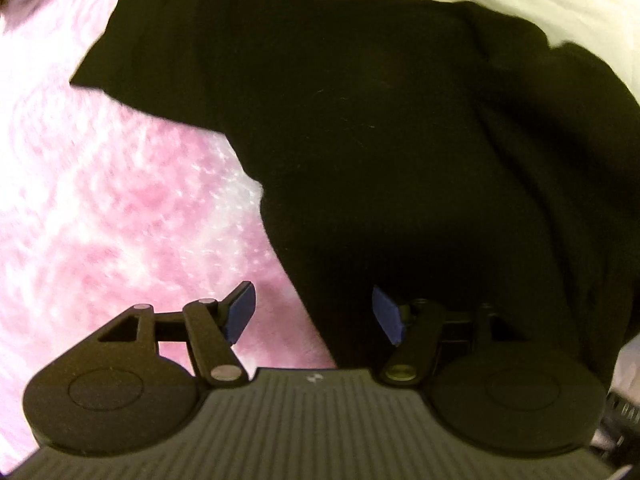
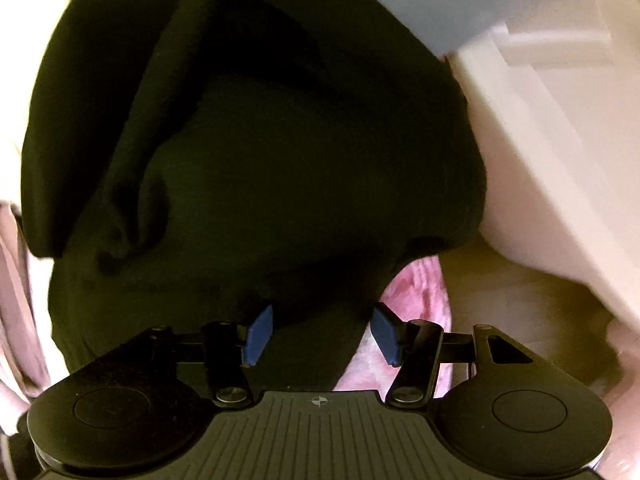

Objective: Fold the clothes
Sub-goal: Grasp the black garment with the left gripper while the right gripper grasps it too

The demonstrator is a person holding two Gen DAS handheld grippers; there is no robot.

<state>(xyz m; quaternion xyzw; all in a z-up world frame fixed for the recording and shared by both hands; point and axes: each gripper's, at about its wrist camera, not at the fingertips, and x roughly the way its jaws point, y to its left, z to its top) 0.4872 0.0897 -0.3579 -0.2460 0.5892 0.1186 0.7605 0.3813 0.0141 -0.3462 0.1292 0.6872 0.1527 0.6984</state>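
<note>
A black T-shirt lies spread on a pink fluffy blanket, one sleeve pointing left. My left gripper is open, its blue pads just above the shirt's lower left edge, holding nothing. In the right wrist view the same black shirt is rumpled with folds at its left side. My right gripper is open over the shirt's lower right edge, with the cloth lying between and below the pads; it grips nothing.
White bedding lies beyond the shirt at the top right. In the right wrist view a pale wall or furniture panel stands at the right, the pink blanket hangs over the edge, and a brownish floor is below.
</note>
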